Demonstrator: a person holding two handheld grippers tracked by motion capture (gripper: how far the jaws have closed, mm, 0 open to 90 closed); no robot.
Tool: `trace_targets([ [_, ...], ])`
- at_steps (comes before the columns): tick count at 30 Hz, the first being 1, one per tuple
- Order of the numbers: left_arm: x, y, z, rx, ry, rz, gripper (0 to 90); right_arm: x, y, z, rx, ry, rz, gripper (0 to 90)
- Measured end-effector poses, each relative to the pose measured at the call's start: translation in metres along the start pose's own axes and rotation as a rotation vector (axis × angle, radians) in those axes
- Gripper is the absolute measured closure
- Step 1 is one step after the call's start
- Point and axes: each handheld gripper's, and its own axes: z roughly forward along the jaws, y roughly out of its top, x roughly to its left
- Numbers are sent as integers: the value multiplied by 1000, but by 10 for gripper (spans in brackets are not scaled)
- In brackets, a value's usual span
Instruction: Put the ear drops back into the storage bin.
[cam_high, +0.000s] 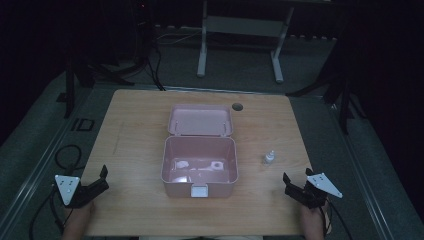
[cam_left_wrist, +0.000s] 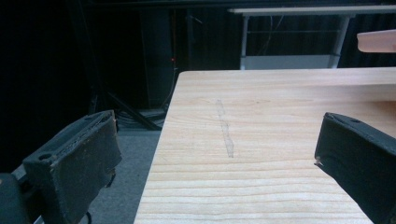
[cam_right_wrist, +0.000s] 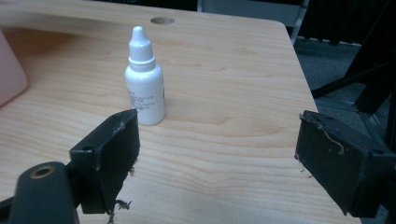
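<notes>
Nearest to me, my left gripper rests over the near left corner of the wooden table, its jaws spread wide with nothing between them; in the left gripper view one jaw hangs past the table's left edge and the other sits over bare wood. My right gripper sits at the near right corner, jaws likewise wide apart and empty. In the right gripper view I look along them at the small white dropper bottle, which stands upright with its cap on, ahead of the jaws and closer to the left jaw in that view, touching neither.

From the high view, the bottle stands on the table just beyond my right gripper and to the right of the pink box, apart from its wall. The box sits mid-table with its lid swung open and lying back behind it; a white latch faces me on the front wall. Some pale things lie inside, too blurred for me to name.

Farther off, a round hole pierces the tabletop near the far edge.
</notes>
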Motion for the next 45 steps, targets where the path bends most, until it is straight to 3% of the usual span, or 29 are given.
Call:
trace_targets([
  [6, 0, 0, 0, 7, -7, 1, 3, -6, 7, 0, 79, 17, 61, 135],
  [8, 0, 0, 0, 10, -12, 1, 3, -10, 13, 2, 144, 58, 85, 135],
  [11, 0, 0, 0, 12, -14, 4, 3, -12, 19, 3, 180, 98, 79, 135],
  [12, 0, 0, 0, 14, -15, 5, 3, -12, 21, 4, 194, 105, 65, 135],
  [13, 0, 0, 1, 14, -16, 6, 3, -10, 24, 5, 242, 113, 19, 135],
  [16, -1, 0, 1, 16, -18, 10, 3, -9, 26, 7, 286, 133, -7, 135],
  [17, -1, 0, 1, 17, -18, 11, 3, -8, 26, 8, 336, 140, -30, 135],
  [18, -1, 0, 1, 16, -19, 12, 3, -8, 26, 8, 336, 140, -30, 135],
  [19, -1, 0, 1, 17, -19, 14, 3, -8, 27, 8, 379, 141, -63, 135],
  [20, -1, 0, 1, 17, -19, 14, 3, -8, 27, 8, 379, 141, -63, 135],
  [28, -2, 0, 1, 20, -21, 17, 3, -8, 28, 9, 558, 187, -110, 137],
  [31, -2, 0, 1, 20, -20, 16, 3, -7, 31, 8, 580, 215, -114, 135],
  [34, -2, 0, 1, 21, -20, 15, 3, -6, 34, 9, 623, 225, -150, 132],
  [38, -2, 0, 1, 21, -20, 14, 3, -6, 37, 9, 680, 283, -187, 126],
  [45, -2, 0, 1, 21, -21, 13, 3, -1, 45, 10, 888, 319, -326, 142],
])
